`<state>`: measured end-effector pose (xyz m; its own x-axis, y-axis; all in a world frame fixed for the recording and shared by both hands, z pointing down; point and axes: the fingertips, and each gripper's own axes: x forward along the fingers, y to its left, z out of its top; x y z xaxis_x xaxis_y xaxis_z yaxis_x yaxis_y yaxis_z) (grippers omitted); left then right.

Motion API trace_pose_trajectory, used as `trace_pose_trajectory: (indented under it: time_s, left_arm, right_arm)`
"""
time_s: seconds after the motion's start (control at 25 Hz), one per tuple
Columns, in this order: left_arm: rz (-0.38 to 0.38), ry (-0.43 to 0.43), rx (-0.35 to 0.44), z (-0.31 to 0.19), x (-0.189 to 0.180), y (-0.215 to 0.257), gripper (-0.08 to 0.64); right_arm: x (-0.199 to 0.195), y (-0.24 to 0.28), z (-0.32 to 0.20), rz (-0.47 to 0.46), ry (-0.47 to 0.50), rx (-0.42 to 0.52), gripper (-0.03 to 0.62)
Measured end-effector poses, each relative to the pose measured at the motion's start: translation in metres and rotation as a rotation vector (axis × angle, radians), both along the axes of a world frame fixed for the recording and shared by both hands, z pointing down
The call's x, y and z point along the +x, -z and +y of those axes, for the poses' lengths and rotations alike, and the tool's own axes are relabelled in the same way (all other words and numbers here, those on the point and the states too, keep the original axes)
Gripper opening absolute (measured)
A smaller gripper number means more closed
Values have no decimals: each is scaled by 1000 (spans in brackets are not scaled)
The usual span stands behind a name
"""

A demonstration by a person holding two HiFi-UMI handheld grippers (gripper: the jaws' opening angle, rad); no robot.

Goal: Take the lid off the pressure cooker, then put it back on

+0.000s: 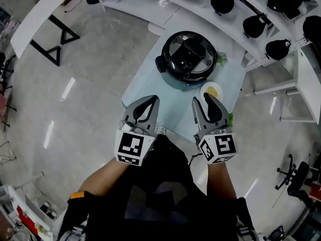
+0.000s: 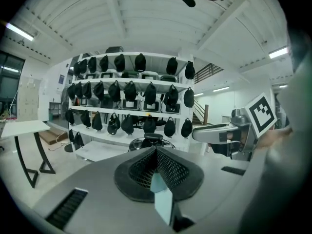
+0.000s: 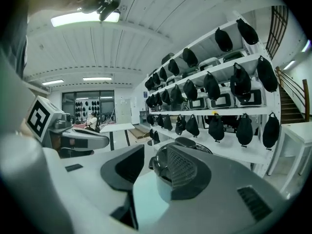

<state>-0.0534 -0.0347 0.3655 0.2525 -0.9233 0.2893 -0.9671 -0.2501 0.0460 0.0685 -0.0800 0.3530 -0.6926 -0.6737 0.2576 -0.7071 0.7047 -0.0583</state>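
The black pressure cooker (image 1: 188, 59) stands at the far end of a small pale blue table (image 1: 145, 87), with its lid (image 1: 190, 51) seated on it. Both grippers hover side by side over the table's near edge, well short of the cooker. My left gripper (image 1: 153, 100) has its jaws together with nothing in them; in the left gripper view the pads meet at the left gripper's tip (image 2: 156, 149), and the cooker (image 2: 152, 140) shows just beyond. My right gripper (image 1: 201, 100) is open and empty, and the cooker (image 3: 187, 143) peeks over the jaws of the right gripper (image 3: 152, 155).
A small white dish (image 1: 212, 91) with yellow food sits on the table between the cooker and my right gripper. Curved white shelves (image 1: 251, 14) carrying several black items run behind the table. A white trestle table (image 1: 30, 24) stands at left, and an office chair (image 1: 296, 177) at lower right.
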Motion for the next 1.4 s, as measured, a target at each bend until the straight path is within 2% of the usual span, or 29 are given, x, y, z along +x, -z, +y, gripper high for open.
trace_pose_trajectory:
  time_s: [0.28, 0.64, 0.92, 1.16, 1.4]
  left_arm:
    - [-13, 30, -13, -68, -7, -7, 8]
    - [-45, 85, -53, -126, -23, -24, 8]
    - [-59, 129, -84, -156, -37, -35, 8]
    - [-62, 157, -112, -173, -43, -45, 8]
    - [-57, 161, -145, -186, -45, -55, 8]
  right_arm:
    - [-10, -9, -83, 46, 49, 26, 196]
    - [-31, -37, -163, 128, 160, 1, 255]
    - [-53, -60, -197, 214, 258, -5, 311]
    - [-65, -81, -213, 270, 334, -31, 318]
    - [-72, -93, -221, 295, 367, -51, 319]
